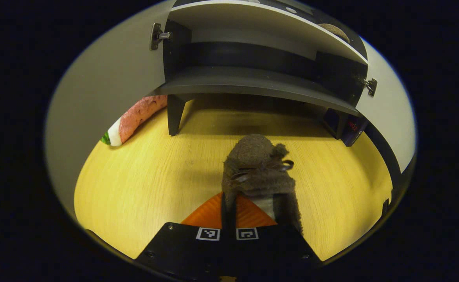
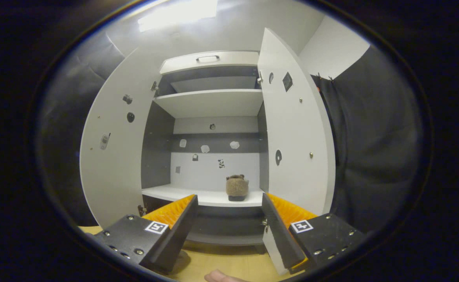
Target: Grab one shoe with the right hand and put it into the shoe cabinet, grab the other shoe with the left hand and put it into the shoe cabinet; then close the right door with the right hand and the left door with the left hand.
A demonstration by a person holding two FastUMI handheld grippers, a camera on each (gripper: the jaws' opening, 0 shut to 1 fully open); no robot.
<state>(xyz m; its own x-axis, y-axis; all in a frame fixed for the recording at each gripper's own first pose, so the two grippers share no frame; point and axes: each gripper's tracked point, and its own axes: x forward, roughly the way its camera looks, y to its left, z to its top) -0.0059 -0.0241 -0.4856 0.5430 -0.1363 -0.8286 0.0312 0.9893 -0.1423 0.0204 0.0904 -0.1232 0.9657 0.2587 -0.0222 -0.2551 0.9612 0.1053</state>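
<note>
Brown and fuzzy, 1 shoe [image 1: 257, 168] sits on the yellow wooden floor [image 1: 143, 184] right ahead of the left gripper [image 1: 229, 213] in the left gripper view, toe pointing toward the shoe cabinet [image 1: 252, 78]. That gripper's 2 orange fingers [image 1: 207, 215] are drawn close together with the near edge of the shoe's collar pinched between them, so it is clamped on the shoe. A bow of dark lace lies across the shoe's top. The cabinet stands just beyond on short dark legs, its bottom dark shelf bare, and both white doors swing outward, the left door [image 1: 108, 78] on one side and the right door [image 1: 389, 102] on the other. A pink and white plush thing [image 1: 135, 117] lies on the floor beside the cabinet's left leg, partly behind the left door.

From the right gripper view, the right gripper [image 2: 229, 219] has its 2 fingers spread wide apart with nothing between them, pointing into the open cabinet. The other shoe [image 2: 236, 187] rests on the white shelf [image 2: 174, 192] inside, toward the right side, close to the inner edge of the right door. Small stickers dot the cabinet's back panel and the inner faces of both doors. A fingertip [image 2: 219, 277] shows at the bottom edge of this view
</note>
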